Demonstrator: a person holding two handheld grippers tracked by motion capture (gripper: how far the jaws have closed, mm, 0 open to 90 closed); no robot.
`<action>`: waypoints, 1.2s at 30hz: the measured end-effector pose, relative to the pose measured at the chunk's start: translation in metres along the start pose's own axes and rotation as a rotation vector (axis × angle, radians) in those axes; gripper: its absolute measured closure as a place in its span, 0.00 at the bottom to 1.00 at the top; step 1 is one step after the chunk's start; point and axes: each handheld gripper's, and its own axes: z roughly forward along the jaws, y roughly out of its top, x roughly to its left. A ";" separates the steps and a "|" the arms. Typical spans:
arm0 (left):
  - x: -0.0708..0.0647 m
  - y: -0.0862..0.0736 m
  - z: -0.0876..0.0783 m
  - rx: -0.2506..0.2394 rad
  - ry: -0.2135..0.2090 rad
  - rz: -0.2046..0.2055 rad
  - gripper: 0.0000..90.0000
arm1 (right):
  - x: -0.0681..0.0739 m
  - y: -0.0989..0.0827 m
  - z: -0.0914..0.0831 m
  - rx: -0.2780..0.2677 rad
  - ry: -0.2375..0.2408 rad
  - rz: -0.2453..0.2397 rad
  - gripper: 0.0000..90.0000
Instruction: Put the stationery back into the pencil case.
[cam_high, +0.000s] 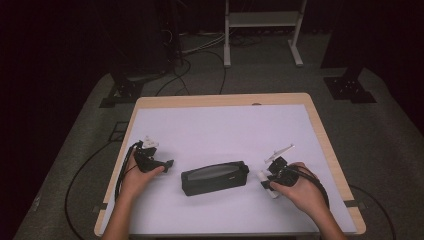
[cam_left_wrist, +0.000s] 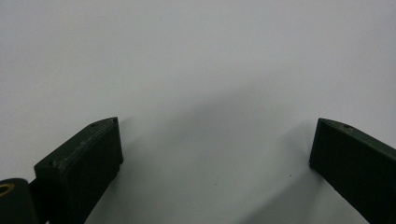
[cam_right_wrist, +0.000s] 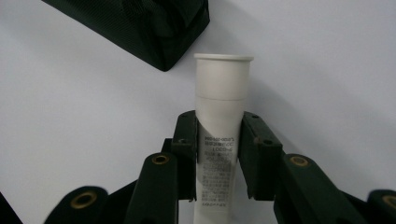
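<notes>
From above we see the left gripper (cam_high: 167, 163) and right gripper (cam_high: 266, 181) flanking a black pouch (cam_high: 215, 177) on the white surface (cam_high: 225, 130). In the left gripper view our fingers (cam_left_wrist: 86, 163) stand wide apart over bare surface. In the right gripper view our fingers (cam_right_wrist: 187, 149) clamp a white tube (cam_right_wrist: 219, 116), cap near the pouch's corner.

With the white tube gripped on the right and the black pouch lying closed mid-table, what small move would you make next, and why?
Probably bring the left gripper to the black pouch to steady or open it. The right gripper is shut on the white tube, just off the pouch's end, while the left one is open above the bare white table.
</notes>
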 end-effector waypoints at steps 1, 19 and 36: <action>0.000 0.000 0.000 0.000 0.000 0.000 0.02 | -0.001 0.000 -0.001 -0.002 0.003 0.001 0.76; 0.000 0.000 0.000 0.000 0.001 0.001 0.02 | -0.010 0.010 -0.021 -0.068 0.025 -0.032 0.76; 0.000 0.000 0.000 0.000 0.001 0.001 0.02 | -0.011 0.024 -0.030 -0.126 0.059 -0.095 0.76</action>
